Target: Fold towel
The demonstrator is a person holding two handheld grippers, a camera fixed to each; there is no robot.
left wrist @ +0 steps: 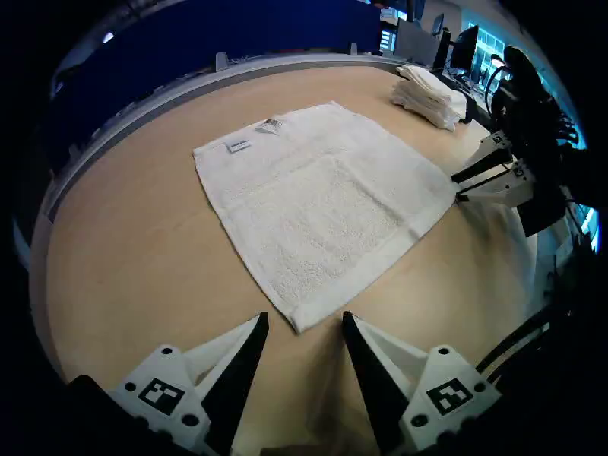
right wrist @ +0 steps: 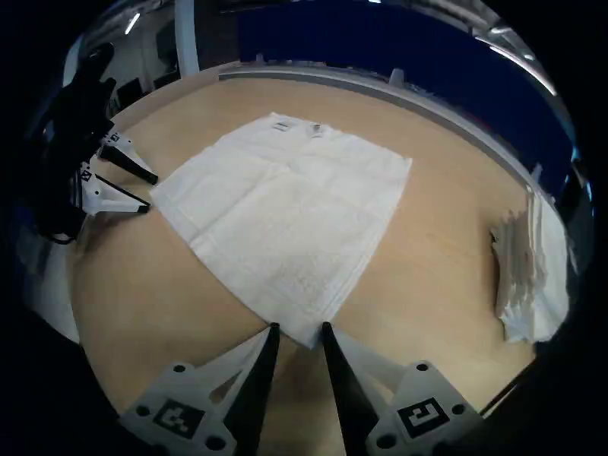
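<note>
Closest to the lens in the left gripper view is the left claw [left wrist: 304, 323], its two dark-tipped white fingers spread apart at the bottom edge. One corner of a white towel [left wrist: 319, 205] lies on the desk [left wrist: 137, 251] in the gap between the fingertips, and neither finger presses on it. The towel is spread flat and unfolded, turned like a diamond, on the pale wooden desk. Two small labels [left wrist: 254, 137] sit near its far corner. At the towel's right-hand corner is the right claw [left wrist: 457, 190], its fingers apart with the corner just at their tips. Beyond it, near the back edge of the desk, rests a stack of folded towels [left wrist: 429, 95]. A blue partition [left wrist: 228, 30] runs behind the desk, and monitors [left wrist: 463, 42] stand at the upper right.

Nearest in the right gripper view is the right claw [right wrist: 299, 330], its fingers a narrow gap apart. A corner of the towel [right wrist: 289, 220] lies in that gap, not clamped. The towel lies flat in the middle of the desk [right wrist: 441, 228]. At its left-hand corner the left claw [right wrist: 152, 195] is held with its fingers apart on either side of the corner. The stack of folded towels [right wrist: 532, 273] sits well apart at the right edge.
</note>
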